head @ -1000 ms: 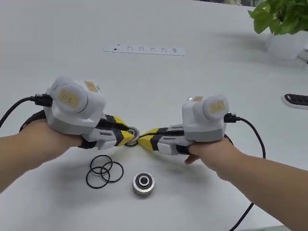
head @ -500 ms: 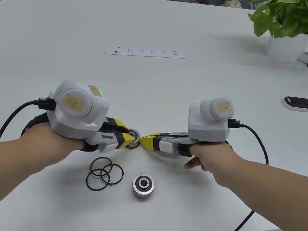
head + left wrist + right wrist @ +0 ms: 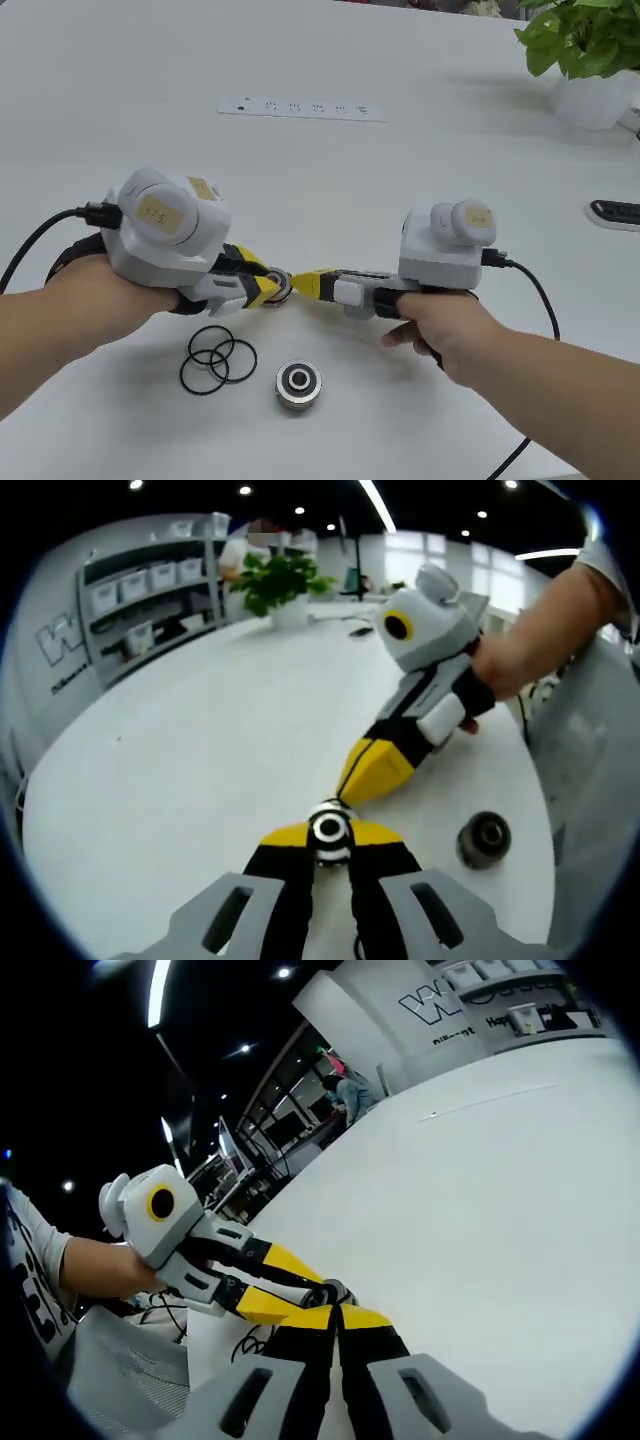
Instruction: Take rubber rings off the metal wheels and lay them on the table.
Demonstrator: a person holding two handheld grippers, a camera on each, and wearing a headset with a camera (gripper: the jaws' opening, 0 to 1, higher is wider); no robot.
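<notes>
Head view, left claw (image 3: 270, 288) clamping wheel (image 3: 281, 284), right claw (image 3: 303, 284) closed, touching it

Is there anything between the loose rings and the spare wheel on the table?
Nothing. In the head view, only bare table separates the rings from the spare wheel.

The left hand-held gripper (image 3: 268, 290) clamps a metal wheel (image 3: 281, 284); the right hand-held gripper (image 3: 304, 284) touches it. Rubber rings (image 3: 217, 358) and a second wheel (image 3: 298, 384) lie on the tabletop (image 3: 330, 190).

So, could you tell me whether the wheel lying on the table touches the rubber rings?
Apart: the head view shows a strip of bare table between the wheel and the rubber rings.
</notes>
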